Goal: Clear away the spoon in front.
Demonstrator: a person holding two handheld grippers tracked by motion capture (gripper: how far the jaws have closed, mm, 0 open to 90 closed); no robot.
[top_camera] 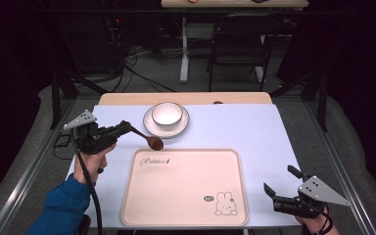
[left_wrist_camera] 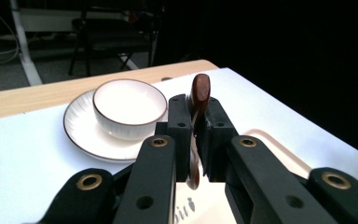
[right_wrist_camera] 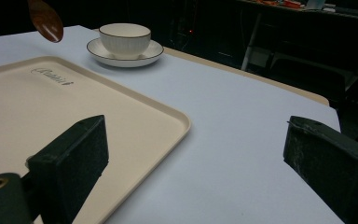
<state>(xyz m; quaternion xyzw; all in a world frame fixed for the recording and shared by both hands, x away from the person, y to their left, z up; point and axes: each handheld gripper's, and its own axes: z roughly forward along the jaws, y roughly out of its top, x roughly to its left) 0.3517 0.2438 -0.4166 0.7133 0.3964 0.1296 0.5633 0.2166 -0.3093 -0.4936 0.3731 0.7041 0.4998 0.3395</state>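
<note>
Beige tray [top_camera: 186,196], left tool [top_camera: 123,128] gripping wooden spoon [top_camera: 147,138], bowl end toward tray

The tray [top_camera: 186,188] lies bare at table centre, open to approach. At twelve o'clock the bowl [top_camera: 167,113] on its saucer [top_camera: 149,125] blocks passage; the held spoon [top_camera: 147,138] hangs at eleven. The three o'clock side is free.
</note>
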